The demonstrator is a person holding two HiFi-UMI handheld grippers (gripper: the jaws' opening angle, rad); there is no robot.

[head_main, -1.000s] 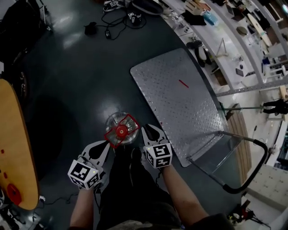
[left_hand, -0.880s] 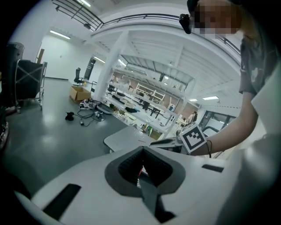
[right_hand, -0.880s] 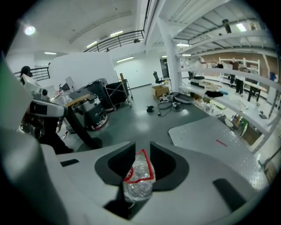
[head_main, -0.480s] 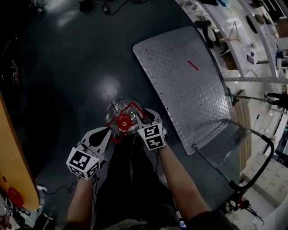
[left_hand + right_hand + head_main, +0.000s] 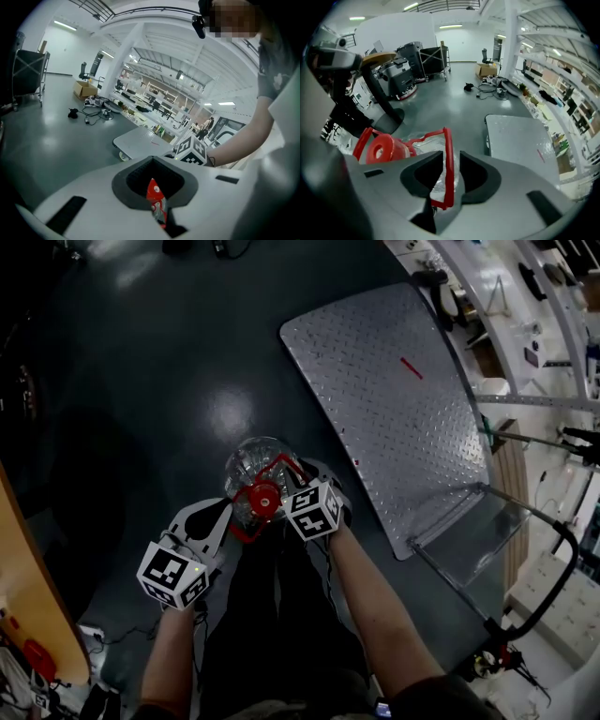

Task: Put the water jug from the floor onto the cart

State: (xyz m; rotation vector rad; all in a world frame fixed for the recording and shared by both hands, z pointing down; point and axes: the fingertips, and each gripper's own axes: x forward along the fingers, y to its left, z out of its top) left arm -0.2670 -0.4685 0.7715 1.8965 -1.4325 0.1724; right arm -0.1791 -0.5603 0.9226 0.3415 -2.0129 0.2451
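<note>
The water jug [image 5: 249, 463] is clear, with a red cap [image 5: 262, 499] and a red handle frame, and it stands on the dark floor just left of the cart [image 5: 384, 399]. My left gripper [image 5: 225, 517] comes in from the near left. In the left gripper view its jaws [image 5: 153, 161] are closed round a strip of the red handle [image 5: 157, 204]. My right gripper [image 5: 300, 472] points steeply down at the jug's right side. In the right gripper view one bar of the handle [image 5: 448, 164] runs between its parted jaws [image 5: 451, 159], with a gap still showing.
The cart's diamond-plate deck [image 5: 518, 136] lies low to the right, with its push bar [image 5: 555, 582] at the near right. A round wooden tabletop [image 5: 17, 582] edges in at the left. Workbenches [image 5: 525, 296] line the far right, and cables [image 5: 487, 86] lie on the floor beyond.
Both grippers have sunk toward the jug. The right one moved in from beside it, tipped downward, and its jaws now straddle the handle bar.
</note>
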